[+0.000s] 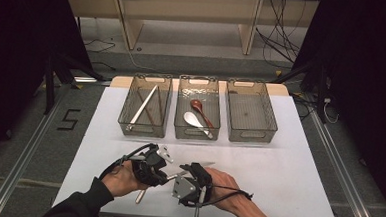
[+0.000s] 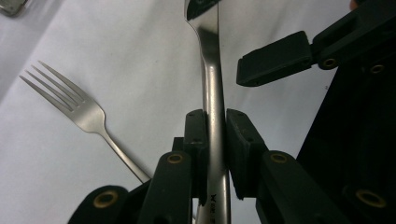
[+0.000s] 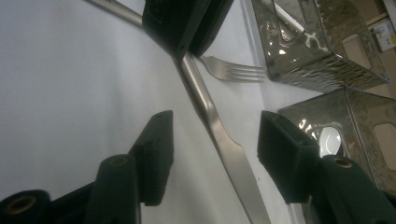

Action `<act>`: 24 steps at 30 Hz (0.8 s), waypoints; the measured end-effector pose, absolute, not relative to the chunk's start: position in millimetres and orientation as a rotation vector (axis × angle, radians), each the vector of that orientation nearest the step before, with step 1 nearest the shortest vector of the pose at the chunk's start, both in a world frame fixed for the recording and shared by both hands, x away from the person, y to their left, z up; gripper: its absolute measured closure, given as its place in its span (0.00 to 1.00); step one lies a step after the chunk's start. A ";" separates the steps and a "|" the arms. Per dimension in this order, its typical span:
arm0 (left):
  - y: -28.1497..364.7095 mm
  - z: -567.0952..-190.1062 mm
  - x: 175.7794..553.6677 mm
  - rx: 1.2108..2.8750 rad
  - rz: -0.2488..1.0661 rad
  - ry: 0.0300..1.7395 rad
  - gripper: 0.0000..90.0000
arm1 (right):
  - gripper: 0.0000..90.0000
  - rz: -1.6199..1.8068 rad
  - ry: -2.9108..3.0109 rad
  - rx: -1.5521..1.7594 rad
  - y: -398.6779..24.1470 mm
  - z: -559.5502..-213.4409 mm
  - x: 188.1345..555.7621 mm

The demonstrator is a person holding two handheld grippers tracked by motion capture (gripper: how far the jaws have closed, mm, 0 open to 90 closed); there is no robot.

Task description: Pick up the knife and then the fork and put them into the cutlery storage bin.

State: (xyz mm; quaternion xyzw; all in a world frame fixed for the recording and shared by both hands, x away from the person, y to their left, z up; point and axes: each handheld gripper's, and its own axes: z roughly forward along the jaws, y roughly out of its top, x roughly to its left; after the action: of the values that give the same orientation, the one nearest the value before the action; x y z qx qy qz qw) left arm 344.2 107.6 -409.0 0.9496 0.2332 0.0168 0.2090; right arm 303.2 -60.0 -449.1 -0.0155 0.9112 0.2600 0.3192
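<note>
Clamping a steel knife (image 2: 213, 116) by its handle, the left gripper (image 2: 215, 135) has its pads pressed against both sides of the metal. The right gripper (image 3: 212, 149) stands partly open around the same knife, its blade running through the gap, and neither pad touches it. A fork (image 2: 81, 109) lies on the white table (image 1: 278, 163) just beside the left gripper. From the high view, both grippers crowd together and cover most of the knife; its handle end is cut off in the left gripper view.
</note>
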 end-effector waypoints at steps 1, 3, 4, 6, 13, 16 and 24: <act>107.2 -408.7 343.9 2.639 0.043 0.647 0.88 | 0.55 0.678 2.394 -0.051 -59.7 -449.9 302.9; 106.4 -408.0 343.5 2.638 0.030 0.638 0.87 | 0.58 0.668 2.391 -0.054 -59.3 -450.8 302.2; 105.7 -408.1 343.3 2.637 0.033 0.638 0.87 | 0.60 0.666 2.387 -0.070 -58.9 -451.0 302.5; 104.9 -408.6 343.2 2.644 0.033 0.630 0.87 | 0.64 0.657 2.382 -0.094 -58.5 -451.6 302.5; 104.6 -407.2 343.0 2.623 -0.015 0.620 0.87 | 0.75 0.625 2.372 -0.140 -57.8 -454.2 300.6; 104.3 -407.9 343.0 2.624 -0.027 0.619 0.87 | 0.81 0.623 2.364 -0.175 -58.1 -454.0 300.5; 106.4 -406.7 344.3 2.606 -0.081 0.611 0.87 | 0.92 0.565 2.376 -0.266 -58.9 -458.0 292.4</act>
State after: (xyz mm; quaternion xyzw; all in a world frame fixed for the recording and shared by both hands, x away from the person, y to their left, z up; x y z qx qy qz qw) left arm 344.3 106.4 -406.7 0.9471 0.2220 -0.0293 0.2298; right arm 292.4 -58.9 -458.0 -0.1021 0.9110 0.2166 0.3358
